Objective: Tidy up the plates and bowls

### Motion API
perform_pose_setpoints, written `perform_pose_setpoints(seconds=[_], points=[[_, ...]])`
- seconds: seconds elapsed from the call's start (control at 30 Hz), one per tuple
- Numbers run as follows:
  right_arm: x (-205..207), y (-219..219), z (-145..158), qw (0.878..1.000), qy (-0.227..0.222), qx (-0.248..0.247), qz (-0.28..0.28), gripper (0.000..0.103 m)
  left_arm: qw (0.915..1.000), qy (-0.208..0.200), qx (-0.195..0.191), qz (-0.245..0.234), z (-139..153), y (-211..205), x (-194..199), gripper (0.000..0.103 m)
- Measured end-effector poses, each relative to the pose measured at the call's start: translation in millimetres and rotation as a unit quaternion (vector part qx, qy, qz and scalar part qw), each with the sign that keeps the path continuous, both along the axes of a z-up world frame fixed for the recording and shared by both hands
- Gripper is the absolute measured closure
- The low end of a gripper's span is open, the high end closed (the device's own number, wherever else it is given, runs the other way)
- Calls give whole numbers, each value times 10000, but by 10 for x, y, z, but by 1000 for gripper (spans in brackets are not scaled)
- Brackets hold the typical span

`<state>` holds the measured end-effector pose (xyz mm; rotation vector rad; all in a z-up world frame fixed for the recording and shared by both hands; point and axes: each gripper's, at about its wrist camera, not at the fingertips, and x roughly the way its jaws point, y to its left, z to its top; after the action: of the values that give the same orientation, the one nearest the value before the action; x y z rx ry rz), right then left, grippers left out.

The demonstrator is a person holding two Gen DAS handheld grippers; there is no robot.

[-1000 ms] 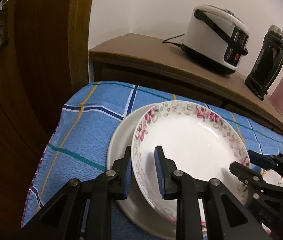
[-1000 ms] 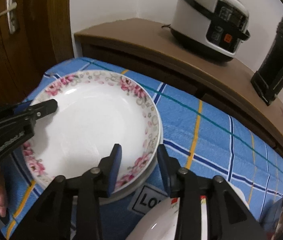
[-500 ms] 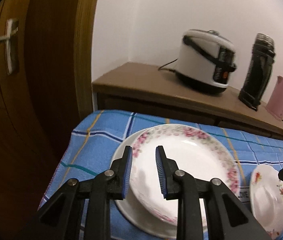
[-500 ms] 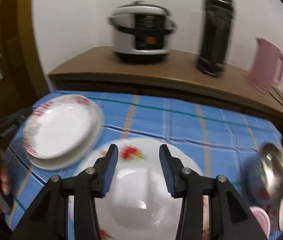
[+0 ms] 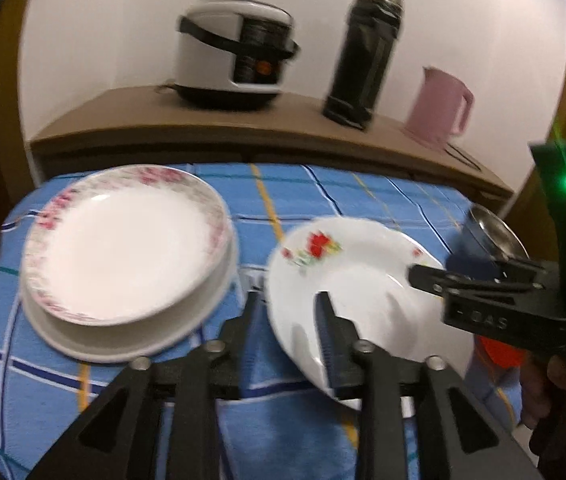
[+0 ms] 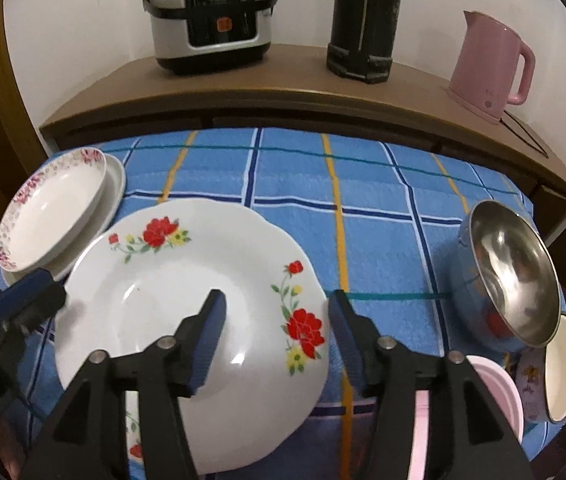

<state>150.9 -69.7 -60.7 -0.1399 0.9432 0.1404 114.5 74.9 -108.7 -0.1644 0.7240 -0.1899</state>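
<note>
Covering the table, the blue checked cloth (image 6: 363,184) carries everything. The red-flower plate (image 6: 187,300) is the landmark. At its left rim the left gripper (image 5: 287,312) straddles the edge with its jaws narrow – whether they pinch it I cannot tell. Over its right rim the right gripper (image 6: 277,320) stands wide and holds nothing. To its far left a pink-rimmed plate (image 6: 51,208) lies on a white plate (image 6: 117,184). To its right tilts a steel bowl (image 6: 511,272) – a pink bowl (image 6: 495,392) sits below it.
</note>
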Motion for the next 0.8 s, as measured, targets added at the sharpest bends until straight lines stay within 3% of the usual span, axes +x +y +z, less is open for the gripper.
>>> perform_pose_setpoints(seconds=[0.07,0.43,0.5,0.53,0.57,0.8], points=[[3,9,-43,9999,91,-60,20,46,10000,47,10,-41,-17,-25,16,39],[55,76,-119,9993,280,-207,121,42,9988,383,-13,-312,-121,-109,81,39],[71,87,-138,9992,284,-231,127,42,9984,485,48,-279,-147,-127,99,44],[68,100,-140,9993,263,-244,143,43,9981,559,60,-267,-165,-122,108,58],[66,110,-137,9993,247,-235,174,45,9977,618,36,-284,-180,-118,125,64],[43,87,-148,9993,227,-54,288,61,9988,483,-40,-35,-146,-44,96,65]])
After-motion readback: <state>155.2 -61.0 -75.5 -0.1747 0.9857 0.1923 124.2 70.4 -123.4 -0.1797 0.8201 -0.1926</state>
